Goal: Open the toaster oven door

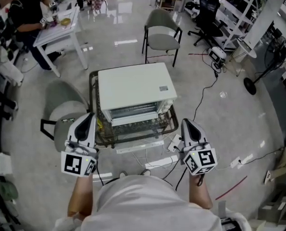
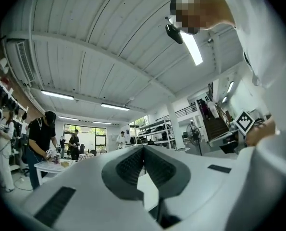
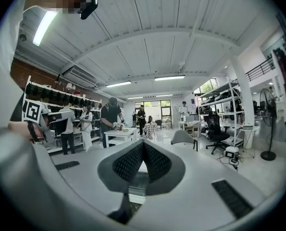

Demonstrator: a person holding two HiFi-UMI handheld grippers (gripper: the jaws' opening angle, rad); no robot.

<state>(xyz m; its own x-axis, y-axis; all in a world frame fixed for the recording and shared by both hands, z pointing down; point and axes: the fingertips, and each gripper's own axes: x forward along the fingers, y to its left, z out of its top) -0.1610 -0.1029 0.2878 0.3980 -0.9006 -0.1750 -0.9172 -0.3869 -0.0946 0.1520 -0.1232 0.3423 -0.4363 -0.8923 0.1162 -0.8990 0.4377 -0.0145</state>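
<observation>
Both claws are pressed together with nothing in them: my left claw point(image 1: 89, 119) hangs near the left front corner of the oven and my right claw point(image 1: 187, 125) near the right front corner, neither touching it. Just beyond them is the low glass surface point(image 1: 92, 88), and on it the toaster oven point(image 1: 133, 83), its glass door point(image 1: 133, 114) facing me. From this steep angle I cannot tell for certain how the door stands, nor pick out its handle. To do this well, I judge I should spread one claw first, bring it level to the door's top edge, pinch the handle squarely at its middle, then draw it toward me and downward along the hinge's arc. The other claw could brace the white top, since a light oven may slide on glass.
</observation>
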